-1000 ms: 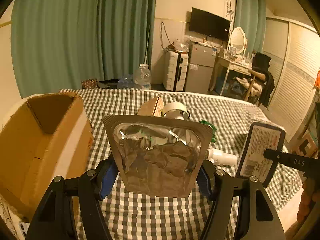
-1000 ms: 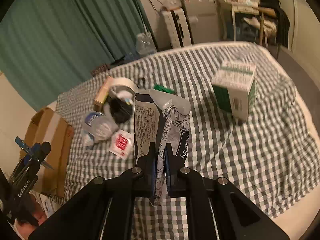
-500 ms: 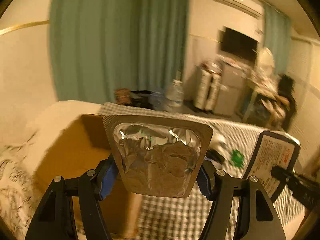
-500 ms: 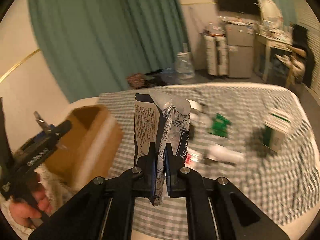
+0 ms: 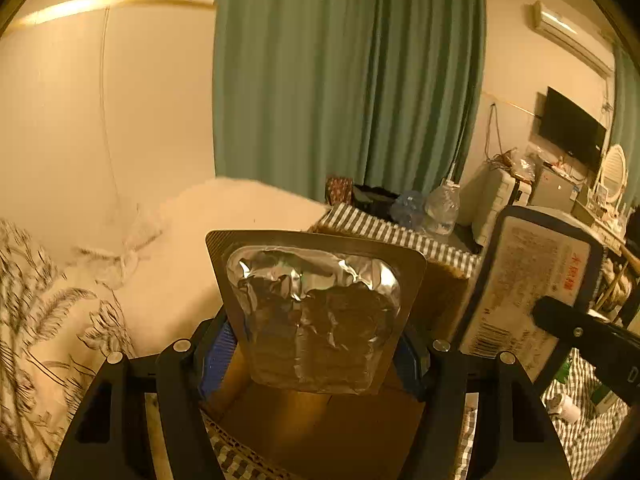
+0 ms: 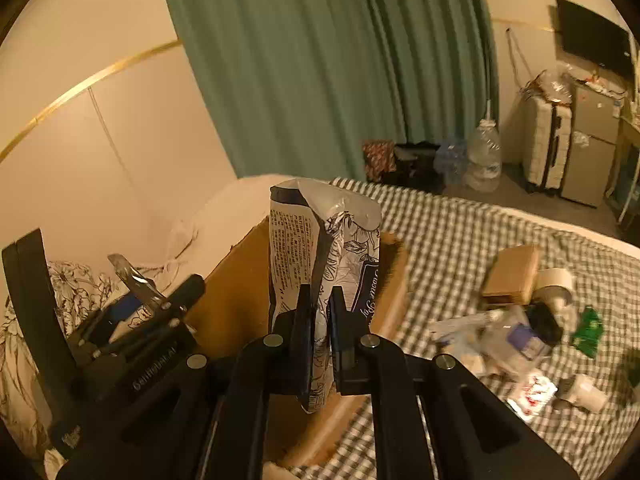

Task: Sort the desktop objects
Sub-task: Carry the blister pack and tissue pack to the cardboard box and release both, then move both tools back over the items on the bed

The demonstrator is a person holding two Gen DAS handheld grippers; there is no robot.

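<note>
My left gripper (image 5: 316,354) is shut on a silver foil blister pack (image 5: 316,312) and holds it upright over the open cardboard box (image 5: 320,428). My right gripper (image 6: 320,320) is shut on a white and navy printed pouch (image 6: 324,248) and holds it upright above the same box (image 6: 236,300). The pouch also shows at the right of the left wrist view (image 5: 524,292). The left gripper shows at the left of the right wrist view (image 6: 132,304), edge on. Several loose items (image 6: 516,332) lie on the checked bedspread (image 6: 452,232).
A white pillow (image 5: 208,248) and a leaf-print sheet (image 5: 36,320) lie left of the box. A small brown carton (image 6: 512,276), a tape roll (image 6: 556,280) and a green packet (image 6: 588,326) lie at the right. Water jugs (image 6: 484,156) stand beyond the bed.
Both grippers have swung left from above the bedspread to above the cardboard box, each keeping its hold. The loose items are now off to the right.
</note>
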